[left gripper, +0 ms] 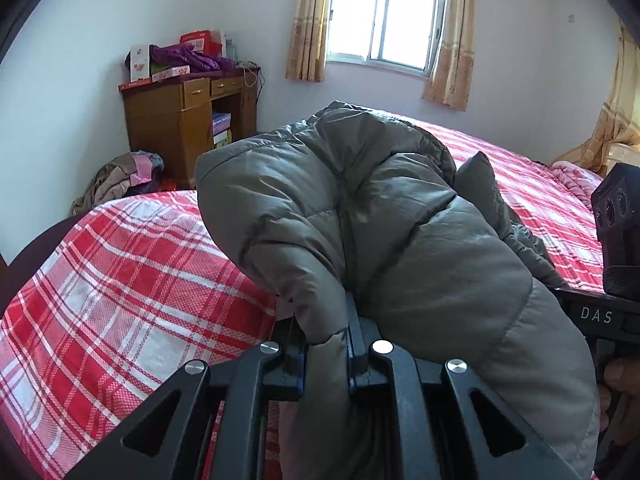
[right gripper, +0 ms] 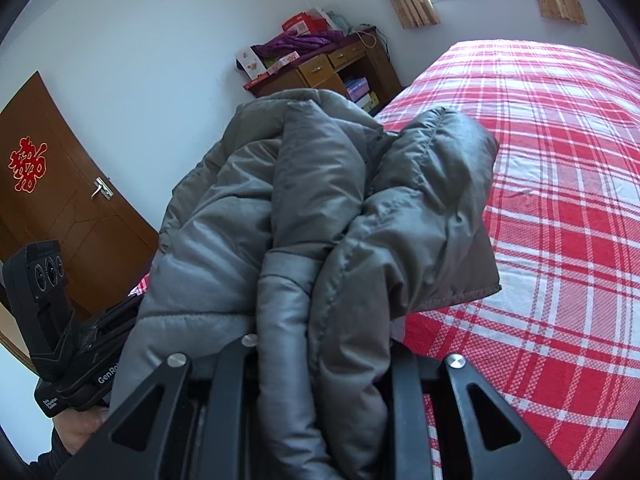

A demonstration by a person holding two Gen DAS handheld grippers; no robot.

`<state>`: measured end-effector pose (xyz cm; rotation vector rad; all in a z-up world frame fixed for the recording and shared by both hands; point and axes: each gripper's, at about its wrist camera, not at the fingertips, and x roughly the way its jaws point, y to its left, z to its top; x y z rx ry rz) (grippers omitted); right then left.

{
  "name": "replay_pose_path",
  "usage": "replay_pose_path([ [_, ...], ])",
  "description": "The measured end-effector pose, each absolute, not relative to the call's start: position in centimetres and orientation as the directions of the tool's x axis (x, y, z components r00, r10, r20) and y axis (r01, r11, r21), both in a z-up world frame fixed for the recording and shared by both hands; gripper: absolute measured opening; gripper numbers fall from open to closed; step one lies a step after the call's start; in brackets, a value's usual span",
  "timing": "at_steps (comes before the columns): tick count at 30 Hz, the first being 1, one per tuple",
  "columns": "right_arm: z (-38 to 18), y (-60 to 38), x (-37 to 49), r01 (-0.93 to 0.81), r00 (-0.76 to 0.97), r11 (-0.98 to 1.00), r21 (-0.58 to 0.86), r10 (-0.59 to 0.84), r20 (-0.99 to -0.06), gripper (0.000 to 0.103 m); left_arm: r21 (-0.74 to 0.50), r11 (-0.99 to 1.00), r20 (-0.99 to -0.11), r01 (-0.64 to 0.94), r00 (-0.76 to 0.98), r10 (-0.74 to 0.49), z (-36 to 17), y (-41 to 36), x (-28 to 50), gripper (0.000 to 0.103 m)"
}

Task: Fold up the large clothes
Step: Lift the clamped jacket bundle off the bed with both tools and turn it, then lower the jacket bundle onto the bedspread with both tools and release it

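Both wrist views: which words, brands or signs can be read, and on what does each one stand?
"DAS": black body of the right gripper.
"GenRo", cut off by the grey padded jacket: black body of the left gripper.
Small white label below it: too small to read.
Red paper double-happiness sign: brown wooden door.
Boxes on the brown wooden desk: print blurred.

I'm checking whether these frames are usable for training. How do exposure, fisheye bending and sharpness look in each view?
Left wrist view: the curtained window is blown out white, while the grey-green padded jacket is evenly lit and sharp; the red-and-white checked bedspread bulges from fisheye bending. Right wrist view: soft daylight, no glare, dark rounded corners, the brown wooden door leans.
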<state>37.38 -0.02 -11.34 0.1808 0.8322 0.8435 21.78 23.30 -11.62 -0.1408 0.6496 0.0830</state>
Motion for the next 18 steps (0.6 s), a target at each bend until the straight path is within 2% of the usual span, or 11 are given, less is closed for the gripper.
replay_pose_path([
  [6,-12.3,0.7,37.8,-0.579,0.368,0.68,0.449,0.71,-0.6,0.024,-0.102,0.986,-0.62,-0.135,0.783,0.043,-12.6,24.2,21.8,0.015],
  [12,-13.2,0.8,38.1,-0.563,0.366,0.691,0.453,0.7,-0.613,0.025,-0.084,0.984,-0.634,-0.155,0.77,0.067,-13.4,24.3,22.0,0.021],
  [18,-13.9,0.8,38.3,-0.548,0.371,0.703,0.453,0.69,-0.622,0.027,-0.06,0.983,-0.639,-0.176,0.763,0.098,-13.9,24.1,22.0,0.034],
])
